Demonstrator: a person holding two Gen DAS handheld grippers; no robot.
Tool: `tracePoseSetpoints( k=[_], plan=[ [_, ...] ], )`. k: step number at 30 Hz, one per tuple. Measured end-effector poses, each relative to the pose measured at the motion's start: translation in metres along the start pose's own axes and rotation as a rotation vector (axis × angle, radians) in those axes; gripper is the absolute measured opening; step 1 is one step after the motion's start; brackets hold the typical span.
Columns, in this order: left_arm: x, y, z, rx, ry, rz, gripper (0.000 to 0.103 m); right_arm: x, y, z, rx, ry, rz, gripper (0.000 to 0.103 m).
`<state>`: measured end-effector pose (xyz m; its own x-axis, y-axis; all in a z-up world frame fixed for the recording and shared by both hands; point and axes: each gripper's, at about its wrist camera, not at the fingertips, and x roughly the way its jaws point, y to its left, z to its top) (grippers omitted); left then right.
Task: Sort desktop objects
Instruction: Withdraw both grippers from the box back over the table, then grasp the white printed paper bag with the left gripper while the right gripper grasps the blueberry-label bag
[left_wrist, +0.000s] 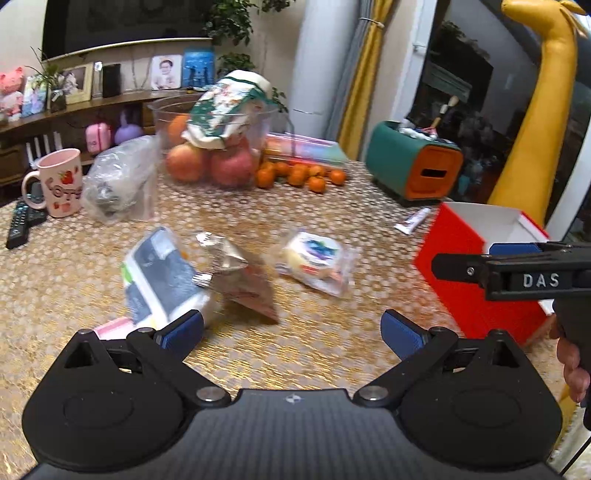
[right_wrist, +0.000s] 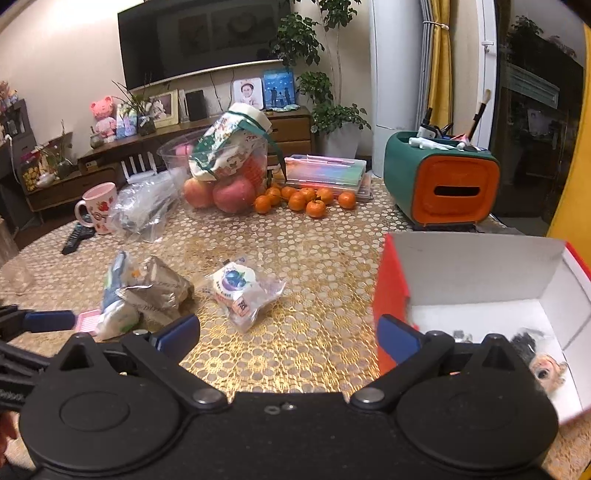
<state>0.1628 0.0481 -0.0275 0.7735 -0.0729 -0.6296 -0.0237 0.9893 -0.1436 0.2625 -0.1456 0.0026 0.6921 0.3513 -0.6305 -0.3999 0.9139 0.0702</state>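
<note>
My left gripper (left_wrist: 291, 328) stands open above the gold tablecloth with nothing between its blue pads. Just ahead of it lie a dark and white packet (left_wrist: 162, 277), a crumpled silver and brown wrapper (left_wrist: 240, 280), and a clear bag with a round blueberry pastry (left_wrist: 314, 258). A pink item (left_wrist: 112, 328) pokes out by its left finger. My right gripper (right_wrist: 288, 332) is open too, empty, with its right finger over the near corner of the red box (right_wrist: 391, 280). A small furry toy (right_wrist: 546, 369) lies inside that box. The pastry bag (right_wrist: 240, 288) lies ahead of it.
At the back stand a clear bowl of apples (right_wrist: 221, 192), loose tangerines (right_wrist: 306, 201), a pastel case (right_wrist: 325, 171), a green and orange organiser (right_wrist: 443, 184), a pink mug (right_wrist: 98, 208), a plastic bag (right_wrist: 144, 210) and a remote (right_wrist: 75, 238). A small tube (left_wrist: 412, 221) lies near the box.
</note>
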Motion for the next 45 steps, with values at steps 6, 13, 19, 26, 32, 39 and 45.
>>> tracePoseSetpoints(
  k=[6,13,19,26,32,39,45],
  plan=[
    [0.016,0.020,-0.002,-0.009,0.009,0.046,0.103,0.038,0.017,0.006,-0.045,0.019,0.000,0.102],
    [0.035,0.040,-0.006,-0.005,0.014,0.109,0.103,0.075,0.032,0.006,-0.092,0.051,0.006,0.102],
    [0.051,0.050,-0.007,0.037,0.011,0.139,0.103,0.099,0.038,0.009,-0.127,0.071,0.010,0.102],
    [0.066,0.055,-0.008,0.054,0.003,0.147,0.102,0.122,0.043,0.012,-0.149,0.086,0.026,0.102],
    [0.077,0.056,-0.011,0.083,-0.019,0.156,0.102,0.143,0.049,0.012,-0.179,0.099,0.023,0.102],
    [0.084,0.059,-0.014,0.097,-0.044,0.156,0.102,0.164,0.050,0.013,-0.178,0.117,0.020,0.102],
    [0.087,0.061,-0.017,0.106,-0.068,0.158,0.095,0.173,0.052,0.011,-0.184,0.132,0.030,0.099]
  ],
)
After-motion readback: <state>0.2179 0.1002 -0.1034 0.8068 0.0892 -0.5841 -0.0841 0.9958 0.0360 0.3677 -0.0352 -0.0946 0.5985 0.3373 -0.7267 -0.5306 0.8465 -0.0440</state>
